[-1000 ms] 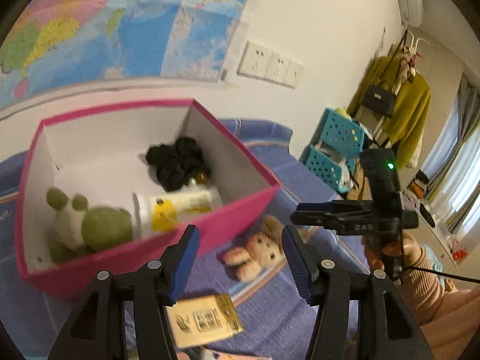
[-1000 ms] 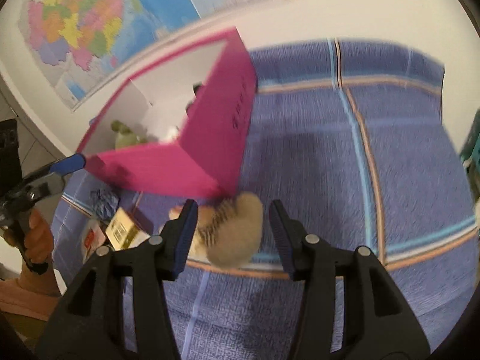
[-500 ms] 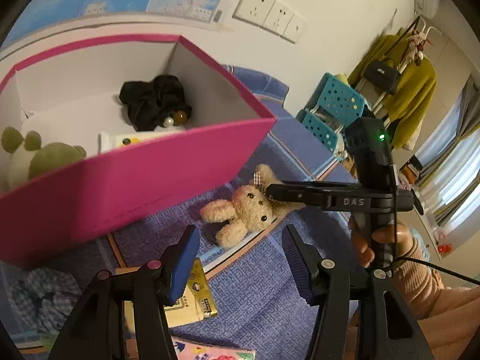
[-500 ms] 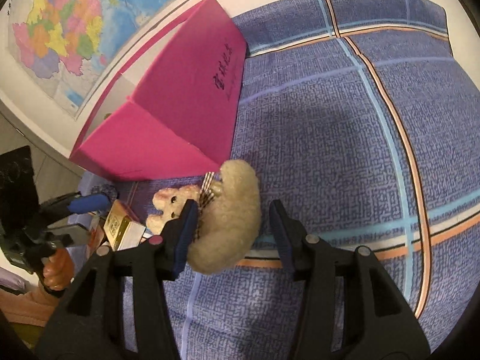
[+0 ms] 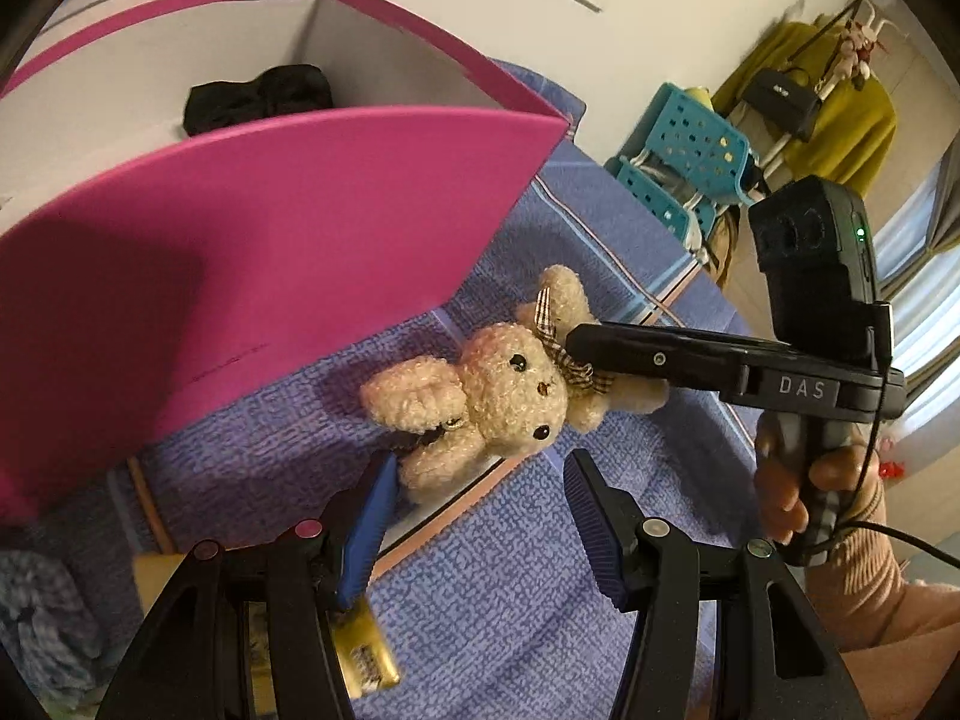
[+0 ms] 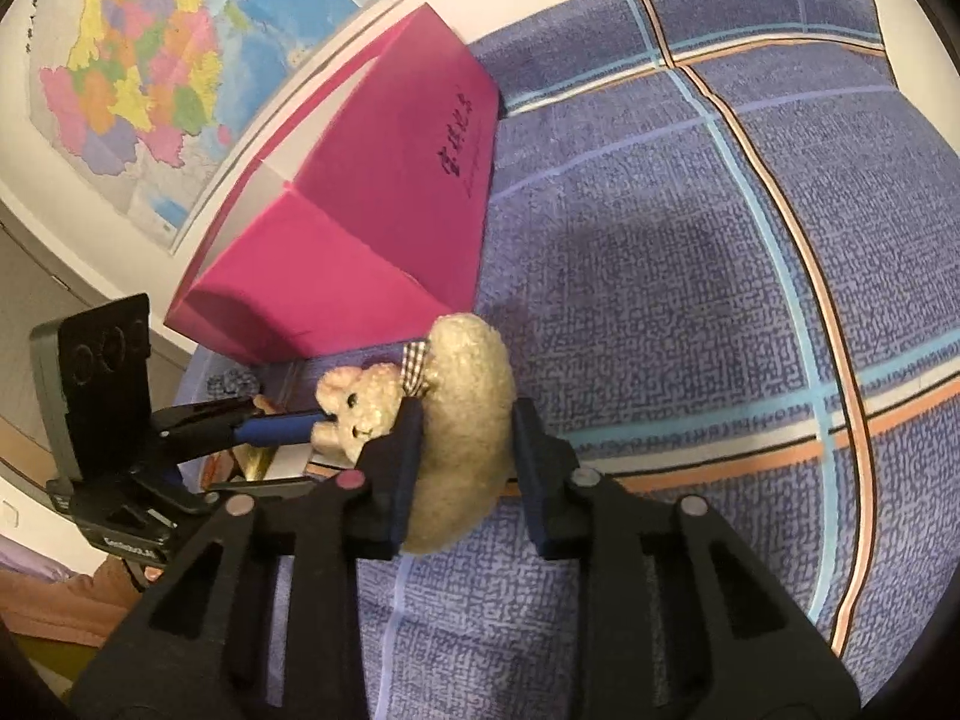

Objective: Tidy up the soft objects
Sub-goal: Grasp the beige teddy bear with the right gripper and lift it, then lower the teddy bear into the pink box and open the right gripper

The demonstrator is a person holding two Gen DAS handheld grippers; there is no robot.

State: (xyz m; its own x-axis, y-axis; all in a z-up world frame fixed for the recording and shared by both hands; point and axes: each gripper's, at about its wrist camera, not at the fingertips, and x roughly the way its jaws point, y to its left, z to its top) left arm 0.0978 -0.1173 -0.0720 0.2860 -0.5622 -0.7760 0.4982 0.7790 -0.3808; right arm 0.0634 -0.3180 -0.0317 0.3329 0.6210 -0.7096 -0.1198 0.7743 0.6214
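Here the right gripper (image 6: 462, 420) has just been closing on the bunny (image 6: 462, 420) at lower centre, pads pressing its body beside the box (image 6: 360, 228); the left gripper (image 5: 480, 510) gapes, empty.

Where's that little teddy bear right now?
The teddy bear lies on the blue blanket just outside the pink box, its body between the right hand-held gripper fingers.
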